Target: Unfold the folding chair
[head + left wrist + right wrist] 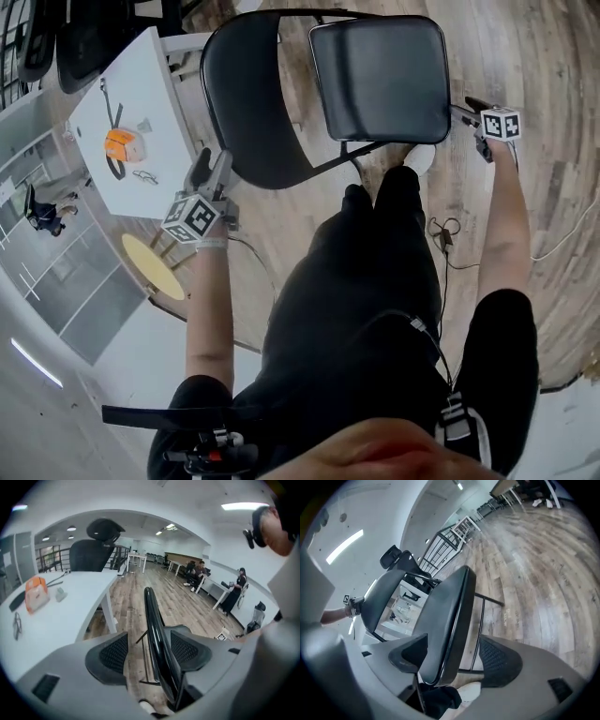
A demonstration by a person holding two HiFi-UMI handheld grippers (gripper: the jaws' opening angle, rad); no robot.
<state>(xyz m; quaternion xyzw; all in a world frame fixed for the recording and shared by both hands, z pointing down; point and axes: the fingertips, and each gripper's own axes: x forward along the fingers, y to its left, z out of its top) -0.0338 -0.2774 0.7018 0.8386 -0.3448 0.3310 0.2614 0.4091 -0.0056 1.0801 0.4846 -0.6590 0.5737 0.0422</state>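
The black folding chair stands on the wooden floor in front of me. Its curved backrest (pixel 248 103) is at the left and its padded seat (pixel 380 75) at the right. My left gripper (pixel 208 169) is at the backrest's near edge. In the left gripper view the backrest (pixel 157 634) runs edge-on between the jaws of that gripper (pixel 150 651); the left pad (pixel 110 654) stands clear of it, so it is open. My right gripper (pixel 466 108) is at the seat's right side. In the right gripper view, that gripper (pixel 454 656) straddles the seat's edge (pixel 445 616), with a gap to the right pad (pixel 499 660), also open.
A white table (pixel 141 84) with an orange pouch (pixel 122 143) stands left of the chair, with office chairs beyond it. My black-trousered legs and a white shoe (pixel 419 157) are just behind the chair. A cable (pixel 445 234) lies on the floor at the right. People (pixel 236 590) stand far off.
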